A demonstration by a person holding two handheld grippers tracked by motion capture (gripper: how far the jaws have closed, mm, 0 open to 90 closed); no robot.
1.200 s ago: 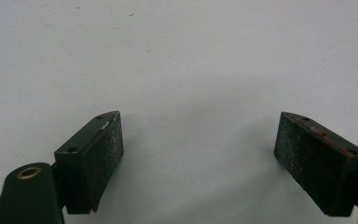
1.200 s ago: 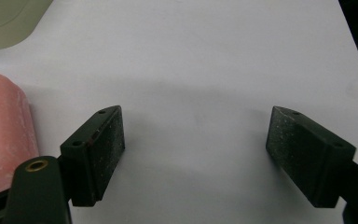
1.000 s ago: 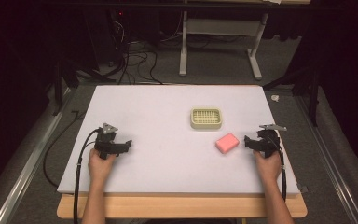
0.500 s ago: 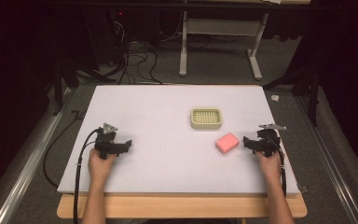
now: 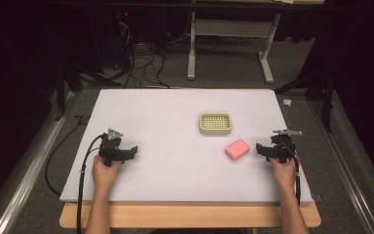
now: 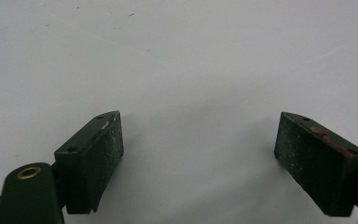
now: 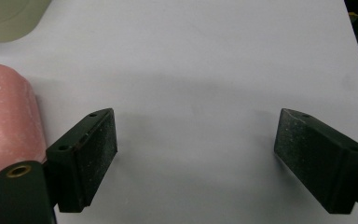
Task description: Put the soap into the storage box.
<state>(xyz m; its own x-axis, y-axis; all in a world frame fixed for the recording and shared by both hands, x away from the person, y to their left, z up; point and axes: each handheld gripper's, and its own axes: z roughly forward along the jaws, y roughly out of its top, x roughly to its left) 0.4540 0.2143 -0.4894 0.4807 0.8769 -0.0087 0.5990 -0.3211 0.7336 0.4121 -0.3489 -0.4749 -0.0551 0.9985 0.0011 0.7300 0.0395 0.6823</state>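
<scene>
With both hands low near the desk's front edge, my right gripper (image 5: 262, 148) has its jaws wide apart, holding nothing, bare desk (image 5: 175, 112) between them. Pink soap bar (image 5: 237, 148) lies just beside it, right of centre, not touching. Left gripper (image 5: 131, 152) near the left edge: equally wide, empty. Right gripper view catches the soap (image 7: 7, 121) by one jaw; high view adds the cream dish (image 5: 215, 123) behind it.

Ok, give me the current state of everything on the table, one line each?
Pink rectangular soap bar: flat on the white table, ungripped.
Cream plastic slotted soap dish: upright, empty.
Left gripper: open, holding nothing.
Right gripper: open, beside the soap bar.
</scene>
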